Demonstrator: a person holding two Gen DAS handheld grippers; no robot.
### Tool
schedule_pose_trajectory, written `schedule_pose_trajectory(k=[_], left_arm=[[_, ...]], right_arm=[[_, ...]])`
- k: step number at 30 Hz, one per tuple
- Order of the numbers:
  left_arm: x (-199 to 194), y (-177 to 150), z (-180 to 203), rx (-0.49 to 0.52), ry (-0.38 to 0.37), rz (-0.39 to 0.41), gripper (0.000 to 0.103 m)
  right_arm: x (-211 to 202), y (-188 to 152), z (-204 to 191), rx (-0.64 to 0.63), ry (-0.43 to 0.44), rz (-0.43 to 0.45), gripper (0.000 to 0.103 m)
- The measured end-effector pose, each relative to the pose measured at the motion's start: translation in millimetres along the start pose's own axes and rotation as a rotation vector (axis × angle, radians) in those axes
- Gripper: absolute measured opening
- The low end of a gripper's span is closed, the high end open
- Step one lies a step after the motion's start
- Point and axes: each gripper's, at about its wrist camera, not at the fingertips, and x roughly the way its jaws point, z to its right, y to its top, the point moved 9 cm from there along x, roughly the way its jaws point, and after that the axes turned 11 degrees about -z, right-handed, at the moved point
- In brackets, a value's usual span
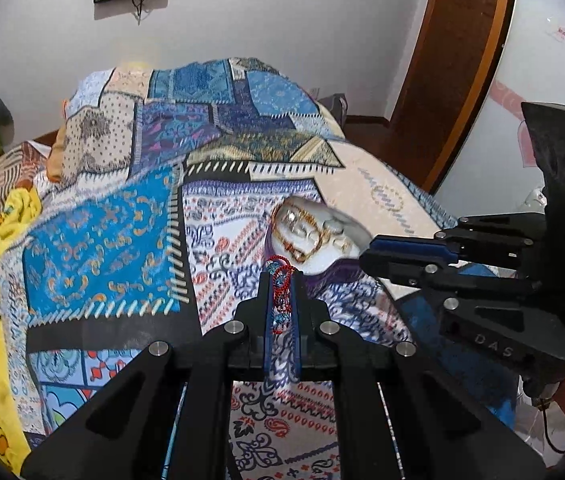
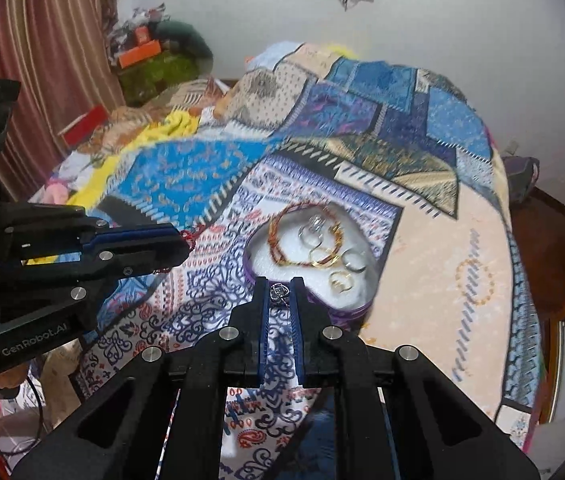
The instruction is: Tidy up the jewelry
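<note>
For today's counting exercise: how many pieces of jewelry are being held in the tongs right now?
2. A red beaded bracelet is pinched in the left tongs; a small silver ring sits in the right tongs. More jewelry lies in the white dish, unheld.

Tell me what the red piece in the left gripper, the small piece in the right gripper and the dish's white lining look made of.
Red bracelet: apparently threaded beads, red with glossy blue ones; the knotted, beaded loops suggest this.
Small silver piece: probably polished metal, given its bright glints; too small to name.
White lining of the purple-rimmed dish: looks like soft matte foam or padding, though it's hard to tell.
</note>
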Motion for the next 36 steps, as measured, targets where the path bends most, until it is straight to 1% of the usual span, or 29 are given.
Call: schedule_pose_trajectory(k=[10,13,17,23,31,36], left_arm=[[-10.3,26.7,9.8,0.019,0.008,0.048,0.006],[-10.5,34.1,10.8,0.024,0.006,0.06,0.006],[-8.4,44.8,11.9,0.03,-0.002,0.069,0.006],[3.8,53.8,15.0,0.04,-0.023,0.064,0.006],[38.9,48.9,12.1,0.026,-0.069,-0.005,0.006],[48.7,43.3,11.1,0.036,-0.063,-0.027,0.006]], right_arm=[[-41.0,24.8,21.5,0.048,-0.013,0.127,0.009],[-47.4,31.6,29.5,0.069,-0.016,0.155,0.009],[-48.7,37.1,35.5,0.082,-0.018,0.168,0.009],[-31.7,37.8,36.7,0.084,0.001,0.142,0.009],[6.0,26.7,31.9,0.066,0.025,0.057,0.009],[30.6,16.8,31.4,0.063,0.032,-0.003,0.009]])
